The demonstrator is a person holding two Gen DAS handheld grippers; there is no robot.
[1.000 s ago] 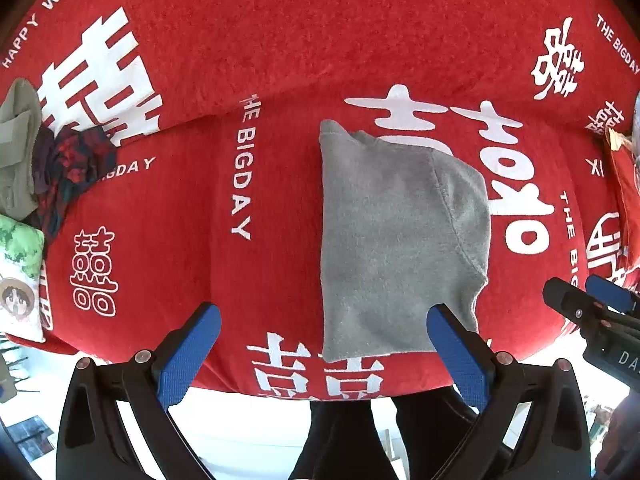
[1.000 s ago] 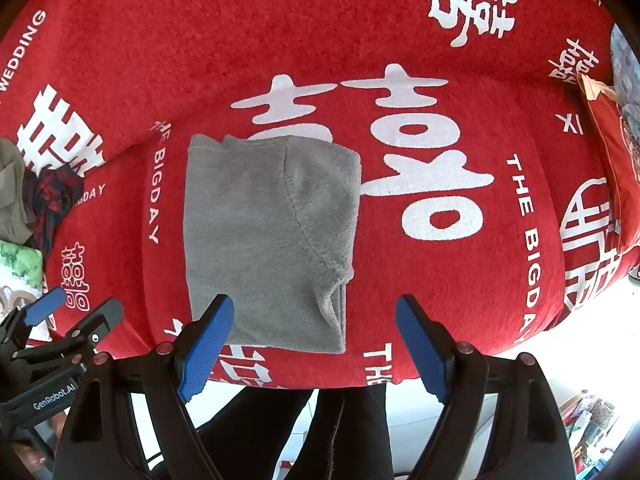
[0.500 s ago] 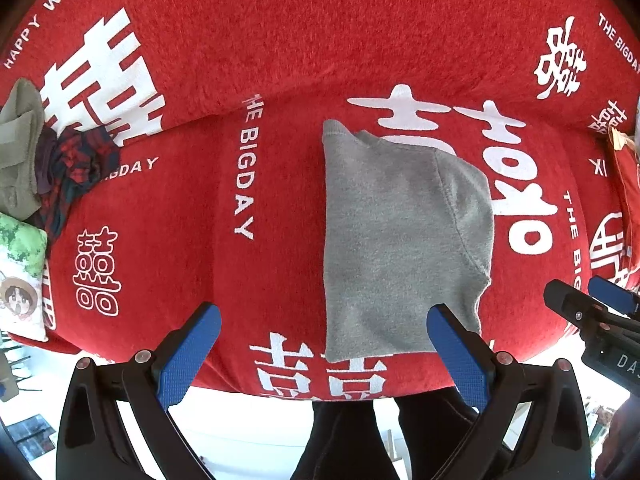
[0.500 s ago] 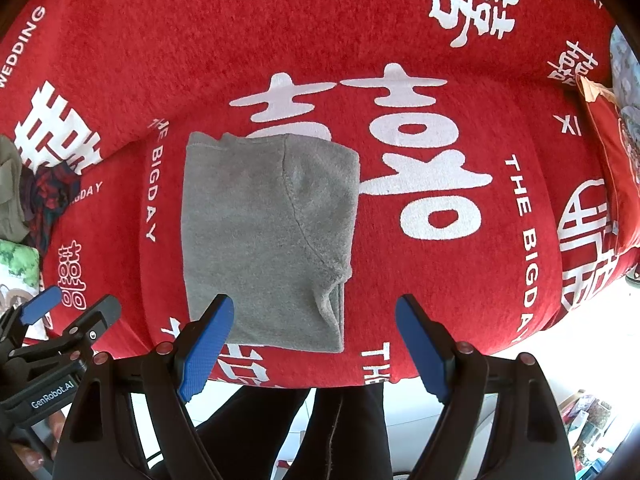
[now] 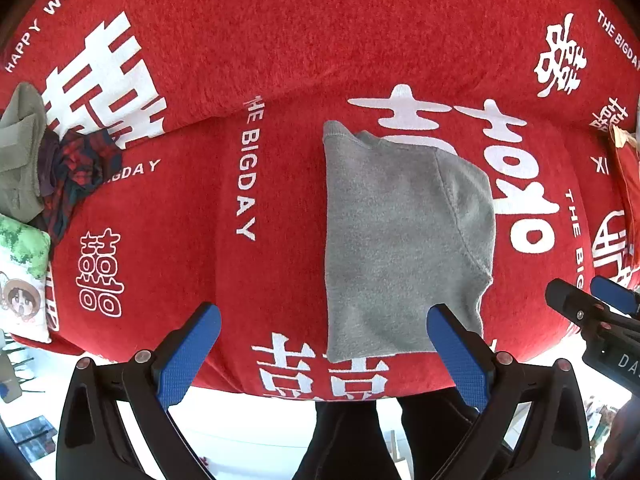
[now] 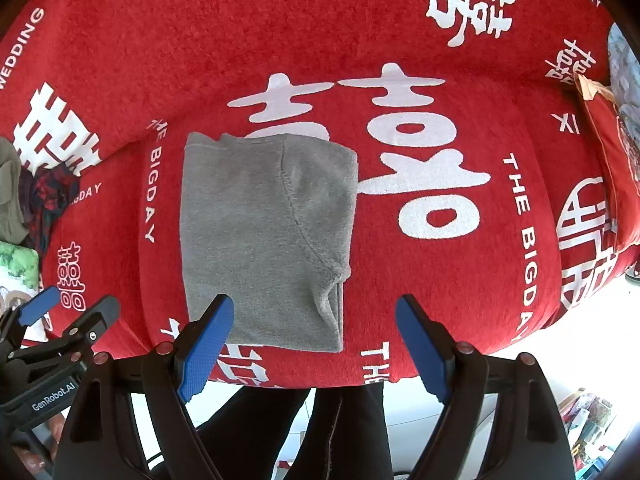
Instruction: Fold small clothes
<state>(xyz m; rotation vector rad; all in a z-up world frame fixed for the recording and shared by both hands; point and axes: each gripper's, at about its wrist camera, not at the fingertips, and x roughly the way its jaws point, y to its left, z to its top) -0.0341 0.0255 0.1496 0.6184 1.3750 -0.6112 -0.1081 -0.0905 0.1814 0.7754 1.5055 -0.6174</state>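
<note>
Fingers (image 5: 190,354) of both grippers gape wide and empty, lower frame, above a folded grey fleece garment (image 5: 396,240) on a red character-printed blanket (image 5: 280,60).

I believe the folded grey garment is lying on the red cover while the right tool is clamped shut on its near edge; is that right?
Not quite. The folded grey garment does lie on the red cover, but the right tool is open, its blue fingers spread wide above the near edge and gripping nothing. The right wrist view shows this.
</note>
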